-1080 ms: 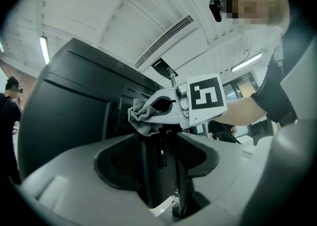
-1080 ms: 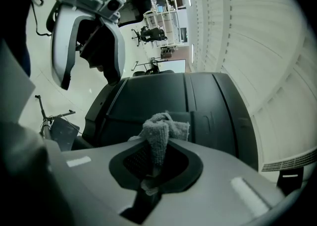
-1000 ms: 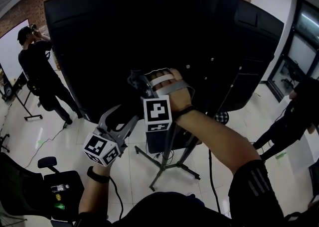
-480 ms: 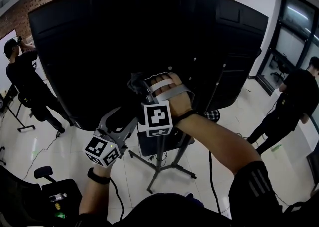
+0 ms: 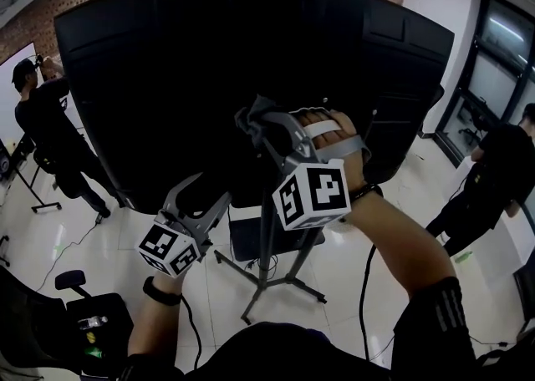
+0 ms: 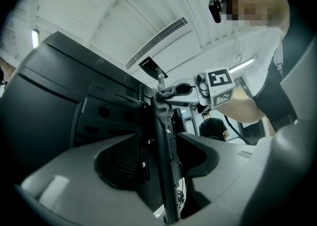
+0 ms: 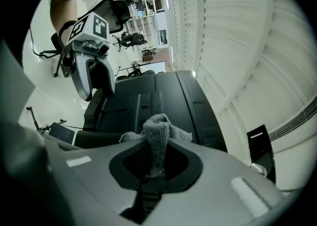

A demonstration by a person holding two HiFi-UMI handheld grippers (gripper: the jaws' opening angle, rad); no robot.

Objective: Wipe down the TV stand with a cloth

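What I'd watch for: the small grey knitted cloth [image 7: 157, 136] is nipped only by a fold, so a hard drag could pull it free or rock the big black screen [image 5: 167, 78]. The right gripper [image 5: 259, 124] is clamped tight on that cloth, pressing it against the black metal TV stand's upright post [image 6: 162, 145], high behind the screen. Lower down, the left gripper [image 5: 203, 197] looks closed round the same post.

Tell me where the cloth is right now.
The cloth is pinched in the right gripper, centre of the right gripper view, held against the stand pole at the TV's back.
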